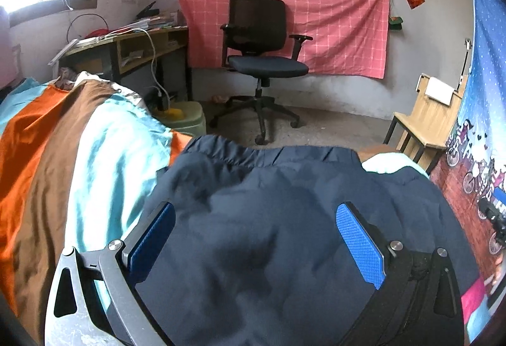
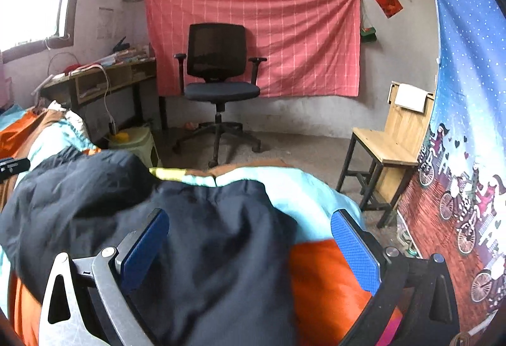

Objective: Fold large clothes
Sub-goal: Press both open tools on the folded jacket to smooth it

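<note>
Both grippers hover over the navy garment on the bed, fingers spread wide.

The left gripper (image 1: pixel 256 238) is above the navy garment (image 1: pixel 268 219), blue fingers (image 1: pixel 360 244) apart with nothing between them. The right gripper (image 2: pixel 249 241) is open too, its fingers (image 2: pixel 355 251) either side of the cloth's edge. The garment lies rumpled on the striped bedspread (image 1: pixel 79 156), office chair (image 2: pixel 218 77) beyond.
</note>
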